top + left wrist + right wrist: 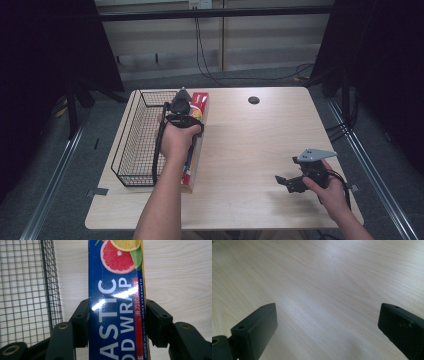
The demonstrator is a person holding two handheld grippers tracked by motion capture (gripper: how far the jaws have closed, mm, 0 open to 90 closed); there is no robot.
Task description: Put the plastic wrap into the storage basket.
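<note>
In the high view, the left gripper (183, 107) sits left of centre in the frame, held from above by the person's left hand (177, 140), whose forearm rises from the bottom edge. Under it lies a long plastic food wrap box (192, 160), stretched lengthwise away from the person, its red far end showing just above the gripper and its near end reaching toward the lower middle of the frame. The box lies just beside the right wall of a black wire basket (131, 150), which occupies the left part of the wooden table (250, 150).

In the left gripper view, the left gripper (117, 320) has its two black jaws pressed against the two long sides of the plastic food wrap box (116, 302), gripping it across its width. The box runs up the centre of that frame, blue with white lettering, a red strip along one side and a grapefruit and lemon picture at the top. The wire basket (27, 290) fills the left side of that frame, apart from the box by a strip of bare table (180, 277).

The right gripper (287, 182) shows at the lower right of the high view, held in the right hand (330, 192), well apart from the box. In the right gripper view, the right gripper (325, 330) has its jaws spread wide, with bare table (324, 285) between them.
</note>
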